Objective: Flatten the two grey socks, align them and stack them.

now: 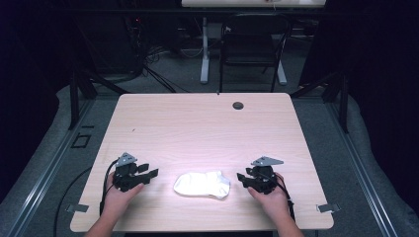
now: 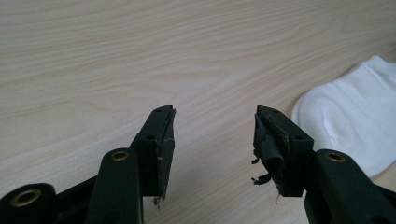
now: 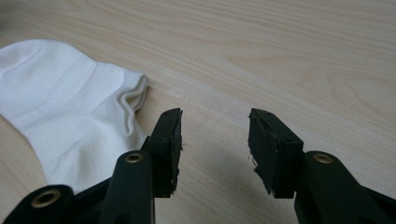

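A pale wooden table with a light grain [image 1: 197, 123] fills the middle of the high view, set in a dark room with a black chair [image 1: 252, 44] behind its far edge. Near the front edge, about midway across, lies a small white fabric sock [image 1: 202, 184], flat and slightly rumpled, its length running left to right. A person's 2 forearms reach in from the bottom. The left gripper [image 1: 146, 174] sits to the left of the sock, near it but apart from it, its 2 black jaws spread with bare wood between them. In the left gripper view the sock's rounded end [image 2: 355, 116] lies just beyond the right-hand jaw, not touching it. The right gripper [image 1: 242, 177] sits just to the right of the sock, also spread and holding nothing. In the right gripper view the sock's ribbed open cuff [image 3: 133, 95] curls up a little beside the left-hand jaw, very close; whether they touch cannot be told. The rubber pads on both grippers look worn and frayed at the edges. The sock appears light, soft and limp, so it would likely sag and fold when lifted and slide easily on the smooth wood. The raised cuff edge on one side and the rounded end on the other look like the easiest places to pinch.
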The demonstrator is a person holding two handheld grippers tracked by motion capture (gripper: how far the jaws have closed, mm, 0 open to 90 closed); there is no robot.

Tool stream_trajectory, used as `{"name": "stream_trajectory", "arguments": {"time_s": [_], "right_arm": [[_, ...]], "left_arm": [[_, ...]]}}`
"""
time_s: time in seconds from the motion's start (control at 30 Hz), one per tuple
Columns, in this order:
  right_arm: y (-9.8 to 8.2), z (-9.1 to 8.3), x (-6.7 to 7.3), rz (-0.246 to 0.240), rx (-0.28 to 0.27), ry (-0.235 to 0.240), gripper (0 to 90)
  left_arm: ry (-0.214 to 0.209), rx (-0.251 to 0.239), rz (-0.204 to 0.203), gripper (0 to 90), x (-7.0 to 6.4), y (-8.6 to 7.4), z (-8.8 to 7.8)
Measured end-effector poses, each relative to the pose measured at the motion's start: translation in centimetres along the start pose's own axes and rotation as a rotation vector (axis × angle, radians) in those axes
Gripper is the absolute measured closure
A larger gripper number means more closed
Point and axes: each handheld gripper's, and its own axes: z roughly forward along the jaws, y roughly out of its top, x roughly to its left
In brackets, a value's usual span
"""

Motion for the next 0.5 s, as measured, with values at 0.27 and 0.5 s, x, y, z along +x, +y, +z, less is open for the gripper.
{"name": "stream_trajectory", "arguments": {"time_s": [0.27, 0.5], "right_arm": [[-0.38, 0.30, -0.34, 0.040, -0.002, -0.003, 54.3], [-0.44, 0.29, -0.40, 0.044, 0.001, -0.005, 54.1]], "left_arm": [[0.020, 0.016, 0.004, 47.5, 0.27, -0.05, 0.30], [0.026, 0.031, -0.003, 47.5, 0.38, -0.06, 0.34]]}}
